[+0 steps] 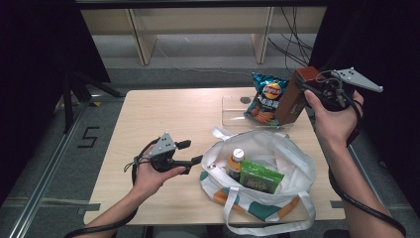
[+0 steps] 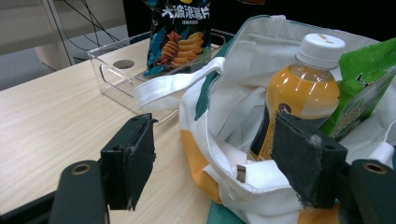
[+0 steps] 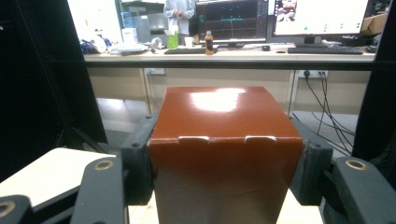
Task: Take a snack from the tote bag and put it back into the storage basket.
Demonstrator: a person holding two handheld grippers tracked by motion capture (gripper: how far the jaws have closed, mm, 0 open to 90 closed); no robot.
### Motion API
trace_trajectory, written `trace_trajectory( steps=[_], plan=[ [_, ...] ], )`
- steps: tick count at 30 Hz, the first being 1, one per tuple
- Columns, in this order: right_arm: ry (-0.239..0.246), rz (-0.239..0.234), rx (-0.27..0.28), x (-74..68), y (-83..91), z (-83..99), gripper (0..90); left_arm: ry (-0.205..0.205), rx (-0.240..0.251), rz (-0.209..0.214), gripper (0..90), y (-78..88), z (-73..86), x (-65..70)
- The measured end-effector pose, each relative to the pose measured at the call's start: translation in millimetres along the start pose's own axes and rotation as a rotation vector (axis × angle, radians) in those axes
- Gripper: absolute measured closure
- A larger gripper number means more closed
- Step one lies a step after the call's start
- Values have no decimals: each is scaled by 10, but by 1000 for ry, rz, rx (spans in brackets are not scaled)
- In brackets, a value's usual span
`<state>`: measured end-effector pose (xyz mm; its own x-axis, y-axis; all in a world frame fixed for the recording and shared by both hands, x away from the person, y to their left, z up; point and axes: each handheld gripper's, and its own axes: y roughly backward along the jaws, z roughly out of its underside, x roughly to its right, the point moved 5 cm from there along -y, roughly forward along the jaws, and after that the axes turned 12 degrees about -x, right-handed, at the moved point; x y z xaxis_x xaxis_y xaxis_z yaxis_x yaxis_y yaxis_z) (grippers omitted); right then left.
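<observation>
Brown box (image 3: 226, 154), clamped between the right gripper (image 1: 317, 91) jaws at two o'clock, seemingly lifted, while the left gripper (image 2: 224, 163) view alone shows open jaws straddling the tote bag (image 2: 243, 177) rim.

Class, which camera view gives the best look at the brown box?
The right gripper view: the brown box sits large between the jaws, its flaps clear. The high view shows it small, tilted, beside the chip bag.

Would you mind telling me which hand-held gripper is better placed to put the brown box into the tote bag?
The right hand-held gripper: it already clamps the brown box, raised beyond the tote bag.
</observation>
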<state>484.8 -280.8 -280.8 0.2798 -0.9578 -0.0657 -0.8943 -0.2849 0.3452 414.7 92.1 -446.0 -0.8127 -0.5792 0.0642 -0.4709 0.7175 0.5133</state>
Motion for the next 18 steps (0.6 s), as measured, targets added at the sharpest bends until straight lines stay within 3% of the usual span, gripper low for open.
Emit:
trace_trajectory(
  steps=[18],
  plan=[
    [-7, 20, -19, 91, -168, 56, 393, -2, -6, -4, 295, -3, 1, 2]
  ],
)
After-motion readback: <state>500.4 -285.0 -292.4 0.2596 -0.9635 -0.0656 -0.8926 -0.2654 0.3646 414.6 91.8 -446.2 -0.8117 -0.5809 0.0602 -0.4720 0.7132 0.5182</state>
